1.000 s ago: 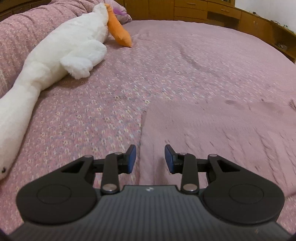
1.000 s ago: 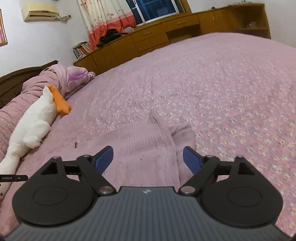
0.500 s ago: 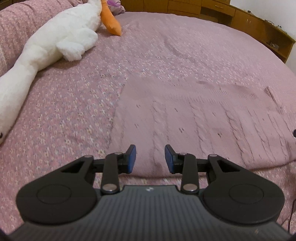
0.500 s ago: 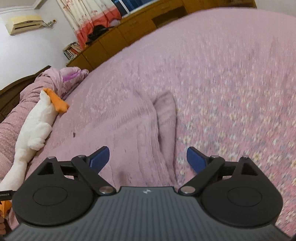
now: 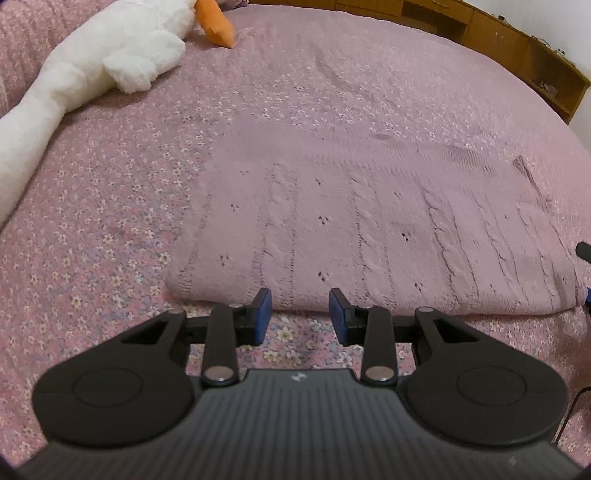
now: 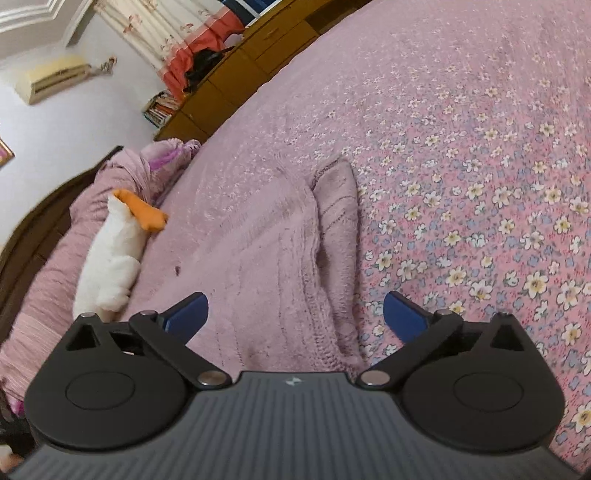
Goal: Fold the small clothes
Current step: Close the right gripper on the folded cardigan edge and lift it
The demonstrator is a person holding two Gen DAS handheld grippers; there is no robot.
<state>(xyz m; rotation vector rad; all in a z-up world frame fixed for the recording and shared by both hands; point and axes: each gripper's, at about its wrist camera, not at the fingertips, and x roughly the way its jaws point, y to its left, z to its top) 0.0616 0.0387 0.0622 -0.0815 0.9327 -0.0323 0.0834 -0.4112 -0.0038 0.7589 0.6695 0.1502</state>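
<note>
A pink cable-knit sweater (image 5: 351,221) lies folded flat on the floral pink bedspread (image 5: 92,229). My left gripper (image 5: 300,314) is open and empty, its blue pads at the sweater's near edge, just above the bedspread. In the right wrist view the same sweater (image 6: 258,258) lies under my right gripper (image 6: 295,314), which is wide open and empty. A sleeve (image 6: 338,206) sticks out from under the sweater's right side. The tip of the right gripper shows at the right edge of the left wrist view.
A long white plush goose (image 5: 92,66) with an orange beak (image 5: 216,26) lies at the bed's left side; it also shows in the right wrist view (image 6: 110,258). Wooden cabinets (image 5: 517,44) line the far side. A bundled pink blanket (image 6: 140,170) lies by the headboard.
Both grippers have pulled back toward me and risen, so more of the folded sweater shows. The left now sits at the sweater's near edge. Both stay open.
</note>
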